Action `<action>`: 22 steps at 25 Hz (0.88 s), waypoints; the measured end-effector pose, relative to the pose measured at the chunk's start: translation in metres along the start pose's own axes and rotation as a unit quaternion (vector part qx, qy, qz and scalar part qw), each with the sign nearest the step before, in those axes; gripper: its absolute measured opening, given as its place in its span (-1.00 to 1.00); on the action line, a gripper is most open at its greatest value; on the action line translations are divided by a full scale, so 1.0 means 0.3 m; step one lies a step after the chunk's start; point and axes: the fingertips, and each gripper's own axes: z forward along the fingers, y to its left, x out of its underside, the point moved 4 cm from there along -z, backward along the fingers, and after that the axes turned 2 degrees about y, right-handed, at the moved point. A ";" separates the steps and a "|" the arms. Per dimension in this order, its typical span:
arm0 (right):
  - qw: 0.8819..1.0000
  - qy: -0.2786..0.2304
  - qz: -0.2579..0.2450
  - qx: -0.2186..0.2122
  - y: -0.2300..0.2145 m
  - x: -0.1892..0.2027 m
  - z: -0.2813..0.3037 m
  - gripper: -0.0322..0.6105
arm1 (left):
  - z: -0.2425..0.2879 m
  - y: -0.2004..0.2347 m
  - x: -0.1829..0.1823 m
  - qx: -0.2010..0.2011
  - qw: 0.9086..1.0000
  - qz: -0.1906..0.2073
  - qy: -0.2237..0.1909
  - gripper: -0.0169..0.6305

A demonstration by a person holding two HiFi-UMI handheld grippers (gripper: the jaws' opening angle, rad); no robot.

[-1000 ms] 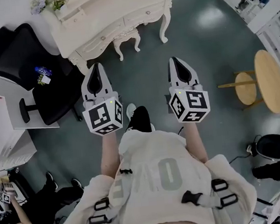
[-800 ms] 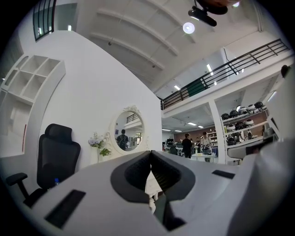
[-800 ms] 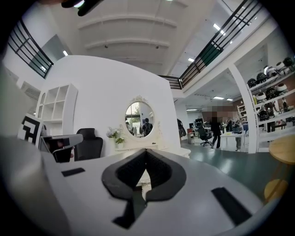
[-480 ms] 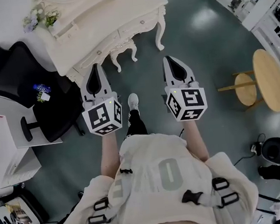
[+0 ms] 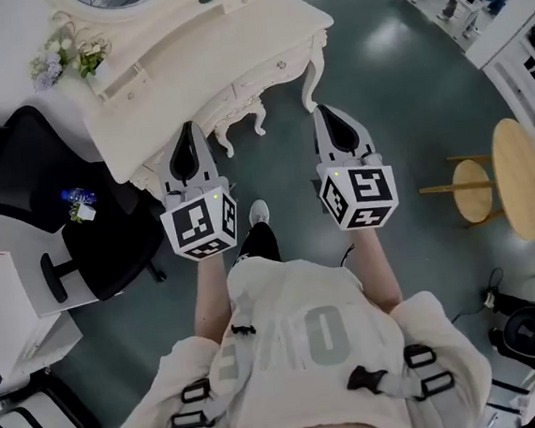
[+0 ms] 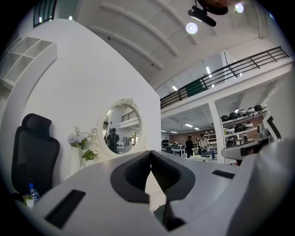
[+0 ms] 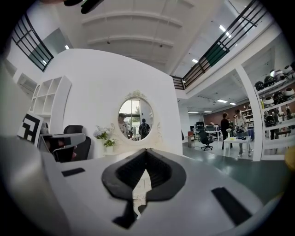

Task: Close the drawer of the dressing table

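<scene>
The cream dressing table (image 5: 205,54) stands at the top of the head view, its drawer fronts with small knobs (image 5: 280,65) facing me. I cannot tell from here which drawer stands out. My left gripper (image 5: 184,130) is shut and empty, its tip just short of the table's front left. My right gripper (image 5: 323,111) is also shut and empty, level with the table's right front leg (image 5: 312,82). In the left gripper view the gripper (image 6: 150,153) points at the oval mirror (image 6: 120,126) and flowers (image 6: 80,140). The right gripper (image 7: 146,151) faces the same mirror (image 7: 136,117).
A black office chair (image 5: 19,176) with a water bottle (image 5: 76,197) on its seat stands left of the table. A white desk (image 5: 10,280) is at the left edge. A round wooden table (image 5: 523,174) and a stool (image 5: 472,189) stand at the right. My shoe (image 5: 258,212) is below the grippers.
I have stepped towards the dressing table, and both grippers have come closer to its front. The jaws of both stay closed.
</scene>
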 end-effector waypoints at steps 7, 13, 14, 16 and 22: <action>1.000 0.015 0.014 -0.003 -0.008 -0.031 0.342 -0.87 | 0.314 0.154 0.007 0.002 1.000 -0.002 0.003 -0.89; 1.000 0.024 0.015 -0.007 0.032 -0.049 0.615 -0.87 | 0.542 0.300 0.017 0.004 1.000 -0.004 0.002 -0.89; 1.000 0.025 0.014 -0.007 0.040 -0.051 0.652 -0.87 | 0.573 0.321 0.017 0.005 1.000 -0.005 0.002 -0.89; 1.000 0.025 0.014 -0.007 0.058 -0.049 0.713 -0.87 | 0.618 0.360 0.016 0.005 1.000 -0.003 -0.001 -0.89; 0.999 0.022 0.021 -0.009 0.072 -0.059 0.826 -0.87 | 0.687 0.426 0.011 -0.007 1.000 0.003 -0.004 -0.89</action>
